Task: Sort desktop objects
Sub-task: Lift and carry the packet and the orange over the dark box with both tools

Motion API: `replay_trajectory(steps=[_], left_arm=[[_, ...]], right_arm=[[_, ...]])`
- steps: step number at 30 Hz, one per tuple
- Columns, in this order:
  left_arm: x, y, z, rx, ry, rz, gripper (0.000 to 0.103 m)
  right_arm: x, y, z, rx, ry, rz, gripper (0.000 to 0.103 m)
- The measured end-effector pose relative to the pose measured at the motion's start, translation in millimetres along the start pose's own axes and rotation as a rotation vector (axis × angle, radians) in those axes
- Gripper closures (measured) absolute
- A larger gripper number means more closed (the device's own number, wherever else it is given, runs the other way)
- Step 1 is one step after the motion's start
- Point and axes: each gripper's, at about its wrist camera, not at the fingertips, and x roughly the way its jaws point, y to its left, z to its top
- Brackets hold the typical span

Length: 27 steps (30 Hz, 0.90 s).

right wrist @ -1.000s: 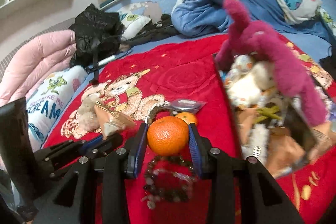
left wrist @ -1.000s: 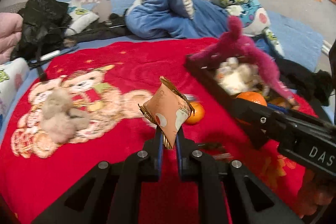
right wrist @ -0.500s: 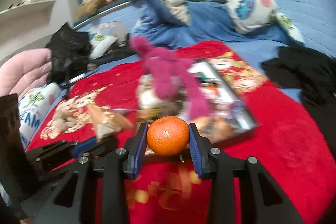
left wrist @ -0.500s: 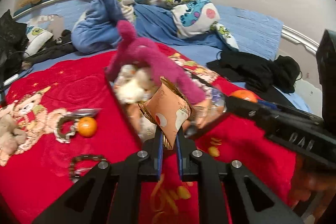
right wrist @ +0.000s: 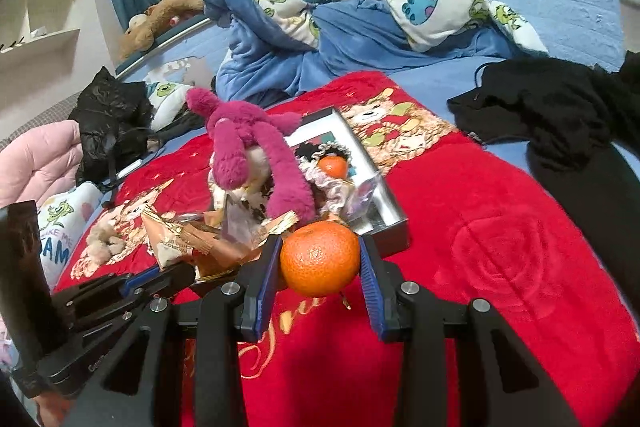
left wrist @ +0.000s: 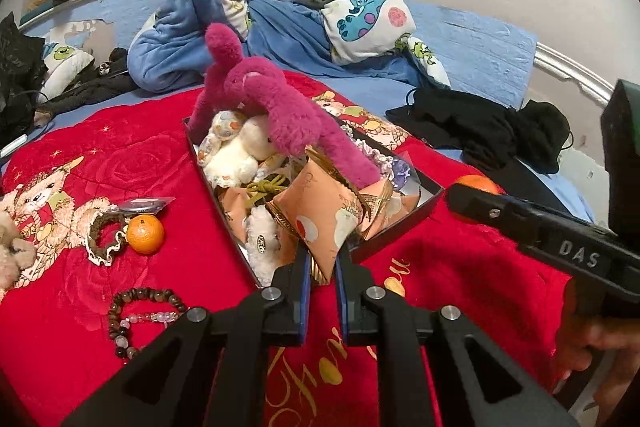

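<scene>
My left gripper (left wrist: 322, 261) is shut on an orange snack packet (left wrist: 320, 215) and holds it at the near edge of a black box (left wrist: 430, 201) on the red blanket. The box holds a magenta plush toy (left wrist: 280, 107), a white plush (left wrist: 236, 157) and several other items. My right gripper (right wrist: 320, 267) is shut on a tangerine (right wrist: 319, 258), just in front of the box's (right wrist: 384, 223) near corner. Another tangerine (right wrist: 334, 166) lies inside the box. A third tangerine (left wrist: 145, 233) lies on the blanket left of the box. The right gripper also shows in the left wrist view (left wrist: 472, 203).
A bead bracelet (left wrist: 140, 315), a frilly hair tie (left wrist: 104, 239) and a small foil packet (left wrist: 146, 205) lie on the red blanket (left wrist: 460, 267) left of the box. A small beige plush (right wrist: 102, 241) sits further left. Black clothes (right wrist: 560, 115) and rumpled blue bedding (left wrist: 240, 27) lie beyond.
Both grippers have swung right and forward to the box's near edge, still holding the packet and the tangerine. The box now sits directly ahead of them.
</scene>
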Motion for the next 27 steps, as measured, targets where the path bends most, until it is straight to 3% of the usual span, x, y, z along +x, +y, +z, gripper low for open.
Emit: replay_trajectory(steps=[11,27], left_arm=[[3.3,-3.3,-3.7,0.016,0.024,-0.002,0.092],[29.5,7.3,-4.3,-0.008,0.073,0.013,0.092]], right_arm=[[25.2,28.0,-5.2,-0.041,0.049,0.031,0.066],[61.2,27.4,-1.8,-0.016,0.081,0.067,0.066]])
